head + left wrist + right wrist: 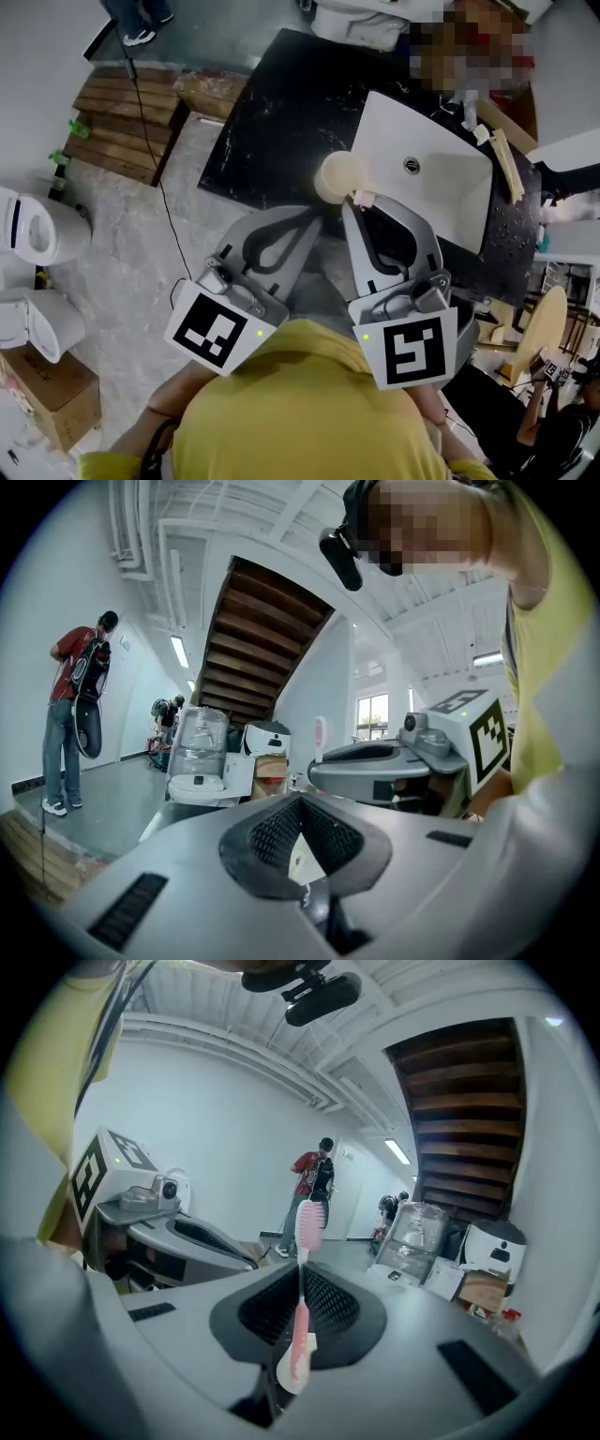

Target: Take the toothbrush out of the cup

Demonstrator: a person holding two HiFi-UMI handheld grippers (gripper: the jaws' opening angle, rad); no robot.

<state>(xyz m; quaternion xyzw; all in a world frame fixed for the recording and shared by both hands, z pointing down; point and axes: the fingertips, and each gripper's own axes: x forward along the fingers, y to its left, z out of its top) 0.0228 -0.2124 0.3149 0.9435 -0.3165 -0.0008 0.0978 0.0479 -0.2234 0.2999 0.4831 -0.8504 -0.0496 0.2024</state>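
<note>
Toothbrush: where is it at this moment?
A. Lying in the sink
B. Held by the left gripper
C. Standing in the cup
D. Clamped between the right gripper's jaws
D. The right gripper view shows the pink toothbrush pinched between the shut jaws of the right gripper, bristle head pointing away from the camera. In the head view the cup sits on the counter just beyond the gripper tips.

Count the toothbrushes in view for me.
1. The pink toothbrush stands clamped in the right gripper, clear of the cup by the left gripper. The cup's inside does not show, so another may be hidden.
</note>
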